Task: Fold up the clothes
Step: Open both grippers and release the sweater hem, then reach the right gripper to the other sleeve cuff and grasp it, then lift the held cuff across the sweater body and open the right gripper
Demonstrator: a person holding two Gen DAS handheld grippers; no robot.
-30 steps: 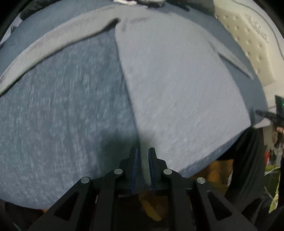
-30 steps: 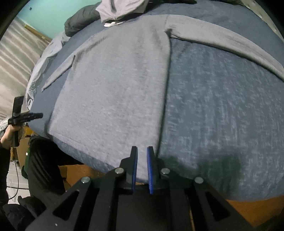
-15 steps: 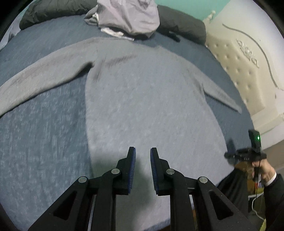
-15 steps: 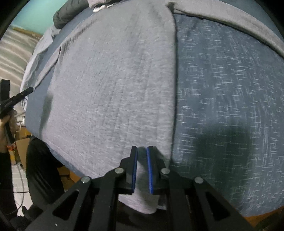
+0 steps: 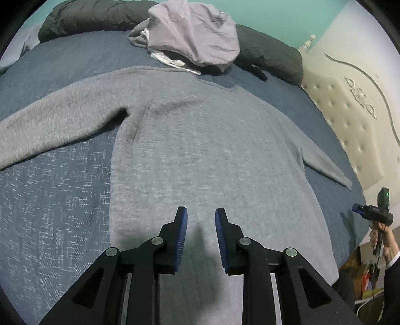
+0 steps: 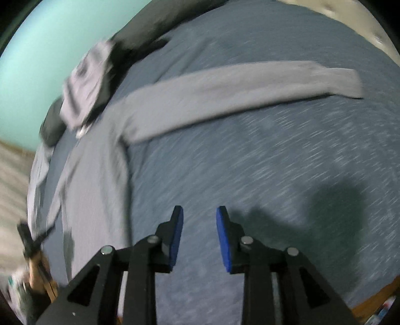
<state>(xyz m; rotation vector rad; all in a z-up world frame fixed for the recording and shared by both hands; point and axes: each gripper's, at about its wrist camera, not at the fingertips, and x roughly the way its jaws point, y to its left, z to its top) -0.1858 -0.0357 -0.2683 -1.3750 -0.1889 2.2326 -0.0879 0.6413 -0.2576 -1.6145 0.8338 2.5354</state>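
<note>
We see the left tongs [image 5: 201, 215] with their black arms and blue ribbed pads standing a little apart and widening, nothing between the pads; they hang over the near part of the grey knitted long-sleeved sweater [image 5: 212, 155], close to its hem, and we cannot tell that they touch the knit. The right tongs [image 6: 200, 212] are likewise slightly spread and widening, with nothing pinched; below them lies only the blue-grey mottled bed cover [image 6: 287, 175], to the right of the garment's side edge.

The sweater lies flat on the bed, face spread out. Its long axis runs from near to far in the left wrist view: hem nearest us, neckline at the far end, just beside a crumpled pale lilac cloth heap [image 5: 195, 32]. Behind that heap lie dark charcoal pillows [image 5: 270, 55] against a teal wall [image 5: 275, 17]. One sleeve stretches out to the left [image 5: 57, 127], the other angles away to the right [image 5: 327, 170], toward the cream tufted headboard [image 5: 355, 130].

In the right wrist view, which is blurred, the right-hand sleeve [image 6: 237, 92] runs across the cover, cuff to the right. At the right edge of the left wrist view, a hand [image 5: 382, 240] grips the other tool's handle.
</note>
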